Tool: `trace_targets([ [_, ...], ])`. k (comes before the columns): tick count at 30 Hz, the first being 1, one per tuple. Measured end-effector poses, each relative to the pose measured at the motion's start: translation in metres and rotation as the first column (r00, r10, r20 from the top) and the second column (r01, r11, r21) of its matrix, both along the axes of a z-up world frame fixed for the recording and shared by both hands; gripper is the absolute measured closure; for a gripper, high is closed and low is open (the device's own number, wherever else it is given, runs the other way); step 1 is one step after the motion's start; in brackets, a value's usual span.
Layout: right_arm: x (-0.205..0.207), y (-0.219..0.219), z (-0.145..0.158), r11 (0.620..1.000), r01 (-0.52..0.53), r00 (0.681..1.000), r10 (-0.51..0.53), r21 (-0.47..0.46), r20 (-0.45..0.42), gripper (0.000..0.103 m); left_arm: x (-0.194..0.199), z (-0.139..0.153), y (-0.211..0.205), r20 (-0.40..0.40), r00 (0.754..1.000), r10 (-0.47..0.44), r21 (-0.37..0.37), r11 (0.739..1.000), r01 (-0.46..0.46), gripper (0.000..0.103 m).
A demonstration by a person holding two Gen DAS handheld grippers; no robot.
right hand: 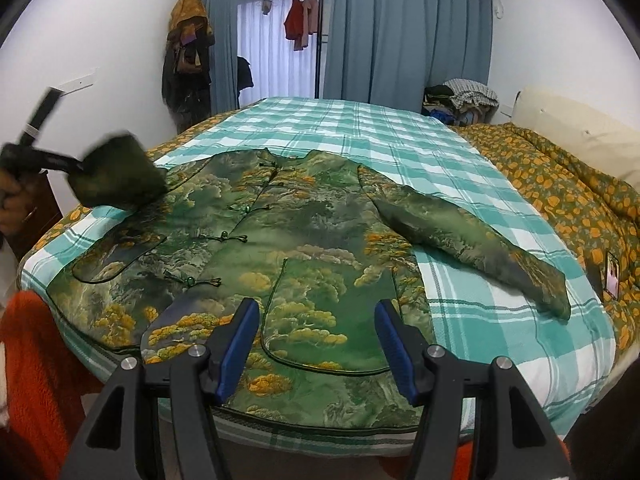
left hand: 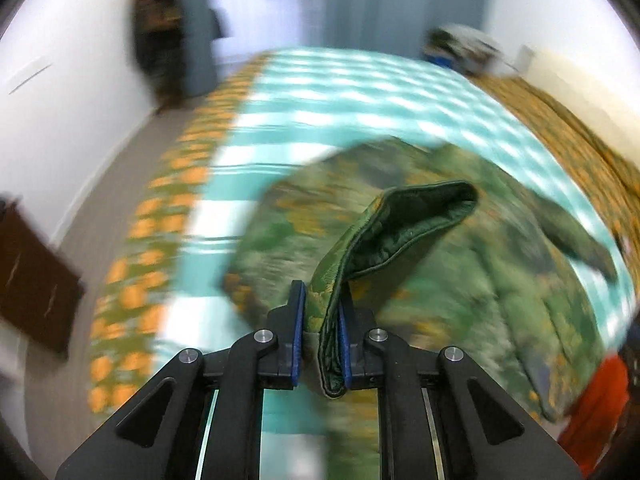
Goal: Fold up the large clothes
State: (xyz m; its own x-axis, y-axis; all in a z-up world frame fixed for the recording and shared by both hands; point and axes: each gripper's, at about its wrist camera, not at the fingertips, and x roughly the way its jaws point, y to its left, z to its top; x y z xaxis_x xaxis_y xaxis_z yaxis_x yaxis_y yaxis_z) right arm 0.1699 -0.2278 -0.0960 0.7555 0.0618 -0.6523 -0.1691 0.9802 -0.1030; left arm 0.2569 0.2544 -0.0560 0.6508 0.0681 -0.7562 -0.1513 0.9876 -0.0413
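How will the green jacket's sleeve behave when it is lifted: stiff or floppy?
Probably floppy but thick: the sleeve cuff droops over beyond the left gripper, yet keeps a padded, open shape. The glossy green jacket may slip between the fingers.

A large green jacket [right hand: 304, 248] printed with golden trees and grey clouds lies face up, spread flat on the checked bedsheet [right hand: 460, 184], knot buttons fastened down its front; one sleeve [right hand: 472, 240] stretches out flat, the other sleeve's cuff [left hand: 400, 232] is lifted and pinched
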Motion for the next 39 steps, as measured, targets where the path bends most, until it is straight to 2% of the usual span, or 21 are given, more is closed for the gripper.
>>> trace_targets([
  [2, 0.003, -0.002, -0.002, 1.0, 0.009, 1.0, -0.009, 0.009, -0.009, 0.042, -0.009, 0.002, 0.038, -0.002, 0.994, 0.106, -0.019, 0.994, -0.106, 0.09],
  [5, 0.005, -0.004, -0.004, 1.0, 0.018, 1.0, -0.018, 0.02, -0.02, 0.042, -0.03, -0.005, 0.103, -0.008, 0.955, 0.298, -0.065, 0.952, -0.298, 0.089],
  [7, 0.006, -0.007, -0.003, 0.999, 0.026, 0.999, -0.025, 0.031, -0.025, 0.042, -0.048, -0.016, 0.141, -0.009, 0.905, 0.425, -0.098, 0.901, -0.423, 0.086],
  [11, 0.011, -0.026, -0.001, 0.994, 0.079, 0.996, -0.076, 0.081, -0.043, 0.042, -0.089, -0.045, 0.176, -0.007, 0.77, 0.639, -0.083, 0.767, -0.637, 0.083],
  [12, 0.011, -0.031, -0.001, 0.991, 0.098, 0.994, -0.094, 0.087, -0.048, 0.042, -0.101, -0.054, 0.179, -0.014, 0.749, 0.662, -0.115, 0.743, -0.659, 0.083],
  [14, 0.016, -0.047, -0.003, 0.985, 0.148, 0.987, -0.142, 0.089, -0.071, 0.042, -0.113, -0.063, 0.176, -0.021, 0.737, 0.676, -0.151, 0.726, -0.671, 0.075],
  [15, 0.018, -0.054, -0.004, 0.982, 0.166, 0.984, -0.159, 0.088, -0.084, 0.042, -0.118, -0.067, 0.171, -0.024, 0.74, 0.673, -0.161, 0.728, -0.667, 0.069],
  [16, 0.021, -0.063, -0.006, 0.978, 0.188, 0.979, -0.179, 0.087, -0.102, 0.042, -0.119, -0.069, 0.163, -0.025, 0.752, 0.659, -0.165, 0.739, -0.653, 0.066],
  [17, 0.024, -0.072, -0.008, 0.975, 0.206, 0.973, -0.195, 0.084, -0.124, 0.042, -0.116, -0.07, 0.153, -0.03, 0.773, 0.634, -0.169, 0.759, -0.629, 0.058],
  [18, 0.027, -0.079, -0.011, 0.973, 0.217, 0.968, -0.204, 0.079, -0.144, 0.041, -0.113, -0.071, 0.142, -0.041, 0.807, 0.588, -0.178, 0.791, -0.586, 0.046],
  [19, 0.031, -0.087, -0.014, 0.971, 0.228, 0.962, -0.213, 0.074, -0.171, 0.041, -0.106, -0.073, 0.132, -0.057, 0.844, 0.533, -0.194, 0.824, -0.533, 0.041],
  [21, 0.041, -0.105, -0.024, 0.965, 0.251, 0.943, -0.228, 0.07, -0.243, 0.041, -0.087, -0.081, 0.095, -0.106, 0.928, 0.358, -0.238, 0.897, -0.373, 0.031],
  [22, 0.045, -0.112, -0.03, 0.962, 0.263, 0.932, -0.232, 0.078, -0.278, 0.041, -0.078, -0.088, 0.079, -0.132, 0.952, 0.276, -0.257, 0.918, -0.302, 0.029],
  [24, 0.052, -0.125, -0.043, 0.953, 0.288, 0.904, -0.236, 0.1, -0.356, 0.041, -0.057, -0.102, 0.043, -0.176, 0.978, 0.112, -0.305, 0.939, -0.162, 0.028],
  [26, 0.058, -0.135, -0.056, 0.942, 0.308, 0.882, -0.231, 0.132, -0.41, 0.041, -0.05, -0.111, 0.014, -0.199, 0.98, 0.002, -0.345, 0.936, -0.072, 0.028],
  [28, 0.063, -0.139, -0.07, 0.939, 0.31, 0.865, -0.212, 0.152, -0.455, 0.041, -0.034, -0.128, -0.014, -0.236, 0.967, -0.096, -0.381, 0.925, -0.001, 0.028],
  [31, 0.069, -0.135, -0.09, 0.946, 0.277, 0.84, -0.155, 0.167, -0.52, 0.041, -0.028, -0.145, -0.042, -0.278, 0.943, -0.18, -0.419, 0.907, 0.05, 0.024],
  [33, 0.07, -0.126, -0.098, 0.954, 0.235, 0.837, -0.103, 0.185, -0.537, 0.041, -0.026, -0.148, -0.056, -0.287, 0.938, -0.195, -0.381, 0.921, 0.076, 0.017],
  [35, 0.069, -0.118, -0.103, 0.963, 0.194, 0.842, -0.066, 0.187, -0.535, 0.037, -0.029, -0.148, -0.067, -0.297, 0.933, -0.205, -0.35, 0.932, 0.094, 0.018],
  [37, 0.068, -0.114, -0.105, 0.969, 0.177, 0.845, -0.058, 0.175, -0.531, 0.037, -0.035, -0.143, -0.068, -0.301, 0.932, -0.202, -0.342, 0.935, 0.092, 0.036],
  [39, 0.068, -0.115, -0.106, 0.967, 0.176, 0.847, -0.054, 0.183, -0.53, 0.037, -0.04, -0.142, -0.059, -0.318, 0.931, -0.181, -0.328, 0.942, 0.071, 0.059],
])
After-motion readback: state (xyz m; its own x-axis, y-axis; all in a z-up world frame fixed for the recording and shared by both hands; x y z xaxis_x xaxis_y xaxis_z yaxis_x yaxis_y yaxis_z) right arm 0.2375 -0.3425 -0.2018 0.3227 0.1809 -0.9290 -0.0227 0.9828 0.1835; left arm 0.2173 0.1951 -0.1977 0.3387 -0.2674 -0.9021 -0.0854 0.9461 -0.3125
